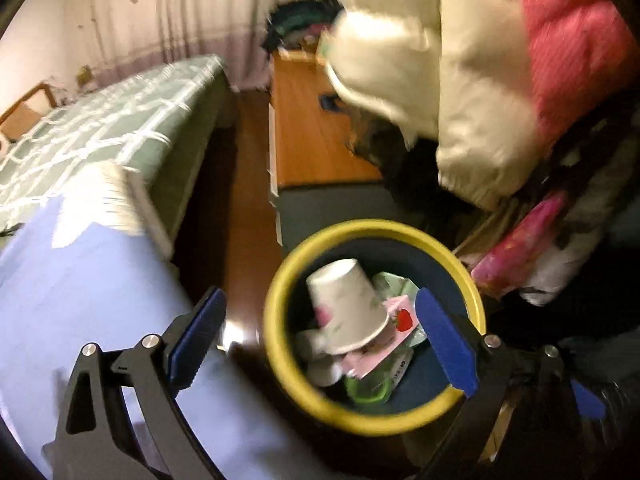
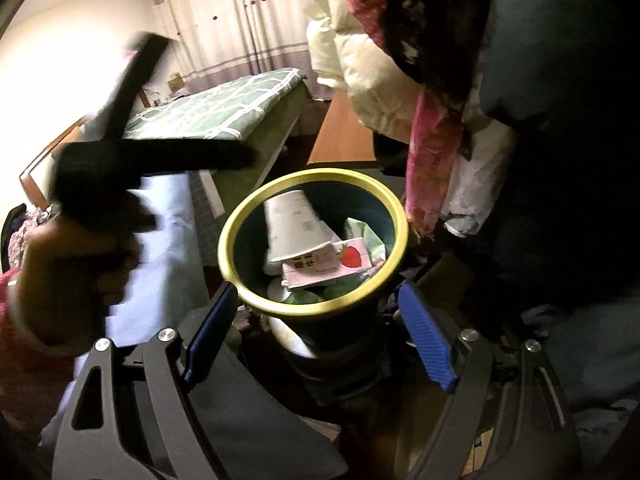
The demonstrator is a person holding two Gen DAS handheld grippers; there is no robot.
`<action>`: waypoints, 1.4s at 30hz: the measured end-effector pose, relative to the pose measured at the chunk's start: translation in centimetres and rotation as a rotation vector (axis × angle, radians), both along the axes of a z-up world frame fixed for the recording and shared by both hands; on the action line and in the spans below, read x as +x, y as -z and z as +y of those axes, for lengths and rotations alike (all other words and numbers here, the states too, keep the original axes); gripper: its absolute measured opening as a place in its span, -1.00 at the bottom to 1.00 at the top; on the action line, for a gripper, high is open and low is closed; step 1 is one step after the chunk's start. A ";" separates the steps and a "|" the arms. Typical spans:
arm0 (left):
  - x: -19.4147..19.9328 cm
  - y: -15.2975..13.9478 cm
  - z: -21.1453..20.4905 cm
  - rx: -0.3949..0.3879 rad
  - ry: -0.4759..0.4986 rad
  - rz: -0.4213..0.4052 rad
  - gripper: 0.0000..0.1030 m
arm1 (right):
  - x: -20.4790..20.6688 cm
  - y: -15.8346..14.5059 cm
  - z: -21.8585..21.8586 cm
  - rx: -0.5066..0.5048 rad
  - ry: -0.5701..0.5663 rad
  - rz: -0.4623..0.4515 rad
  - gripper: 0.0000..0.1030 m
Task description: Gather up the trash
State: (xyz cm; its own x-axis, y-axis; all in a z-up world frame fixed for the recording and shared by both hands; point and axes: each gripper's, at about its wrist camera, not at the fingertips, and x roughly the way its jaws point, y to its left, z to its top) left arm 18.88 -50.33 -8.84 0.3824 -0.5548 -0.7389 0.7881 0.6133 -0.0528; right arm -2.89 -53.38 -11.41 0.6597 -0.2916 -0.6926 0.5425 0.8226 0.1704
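A dark blue bin with a yellow rim [image 1: 273, 320] [image 2: 231, 240] stands on the floor beside the bed. Inside it lie an upturned white paper cup [image 1: 348, 304] [image 2: 292, 224], a pink carton with a strawberry picture [image 1: 402, 318] [image 2: 320, 266] and a green wrapper [image 1: 368, 392]. My left gripper [image 1: 320, 296] hangs open over the bin, its blue pads apart and empty. My right gripper [image 2: 316, 288] is open too, just short of the bin's near rim, holding nothing. In the right wrist view the left gripper [image 2: 120, 160] shows as a black blur, held by a hand [image 2: 68, 272].
A bed with a green checked cover [image 1: 100, 132] [image 2: 208, 112] and a pale blue sheet [image 1: 80, 280] lies to the left. White and pink padded coats [image 1: 460, 60] hang over the bin at the right, above piled clothes and a pink bag [image 1: 516, 252]. A wooden cabinet top [image 1: 312, 128] sits behind.
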 end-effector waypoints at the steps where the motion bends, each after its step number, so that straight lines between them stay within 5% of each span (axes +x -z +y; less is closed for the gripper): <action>1: -0.2 -0.9 1.8 -0.018 -0.017 -0.022 0.89 | 0.2 -0.2 0.3 -0.001 -0.011 -0.006 0.52; 8: -2.7 -5.4 17.3 -0.104 -0.217 -0.127 0.91 | 1.8 -2.1 4.1 -0.035 -0.125 -0.048 0.52; 18: -9.0 -6.9 37.2 -0.076 -0.630 -0.285 0.91 | 2.6 -6.1 10.1 -0.133 -0.255 -0.111 0.53; 22: -11.1 -6.9 42.1 -0.111 -0.723 -0.256 0.91 | 2.2 -6.9 11.4 -0.145 -0.270 -0.131 0.52; 27: -13.0 -6.3 45.5 -0.132 -0.786 -0.236 0.91 | 1.1 -7.1 12.7 -0.163 -0.280 -0.136 0.56; 42: -14.7 -6.1 43.8 -0.141 -0.763 -0.238 0.91 | -0.1 -7.7 14.2 -0.181 -0.297 -0.160 0.57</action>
State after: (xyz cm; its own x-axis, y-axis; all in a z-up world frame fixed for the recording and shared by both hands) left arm 4.20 -6.50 -2.77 0.8310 -0.1597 -0.5328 0.1556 0.9864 -0.0529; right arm -3.01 -39.15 -3.75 0.8293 -0.1801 -0.5289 0.2547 0.9644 0.0709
